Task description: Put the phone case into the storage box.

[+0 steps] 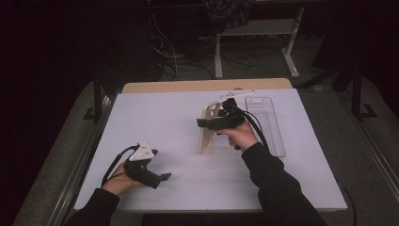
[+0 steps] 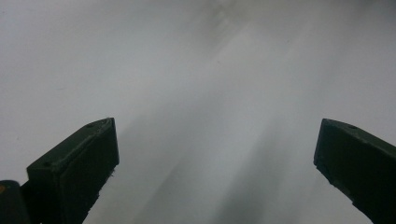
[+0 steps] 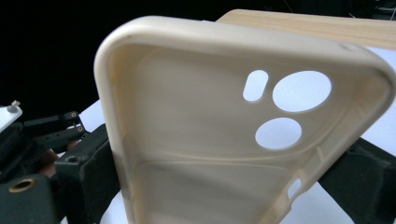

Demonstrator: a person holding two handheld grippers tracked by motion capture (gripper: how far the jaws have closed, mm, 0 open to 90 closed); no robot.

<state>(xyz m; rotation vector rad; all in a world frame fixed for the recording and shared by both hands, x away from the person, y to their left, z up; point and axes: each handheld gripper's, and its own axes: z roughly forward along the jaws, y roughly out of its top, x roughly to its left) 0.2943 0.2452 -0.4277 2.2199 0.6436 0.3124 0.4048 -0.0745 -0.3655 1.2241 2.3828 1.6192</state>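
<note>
A cream phone case (image 1: 207,127), with rounded corners and three camera cut-outs, is clamped upright between the jaws of the right gripper (image 1: 214,123) above the middle of the white table (image 1: 155,117). The left gripper (image 1: 162,178) is held with its jaws spread wide apart and nothing between them, near the table's front left.

Left hand (image 1: 123,181) is resting low with its forearm coming in beneath it, gripping the left gripper (image 1: 164,177); jaws are standing wide apart, nothing between them. Right hand (image 1: 242,134) is reaching further forward, dark sleeve (image 1: 273,183) trailing behind it, holding the right gripper (image 1: 203,123) raised, jaws pressing in on both edges of a cream phone case (image 3: 224,140).
</note>
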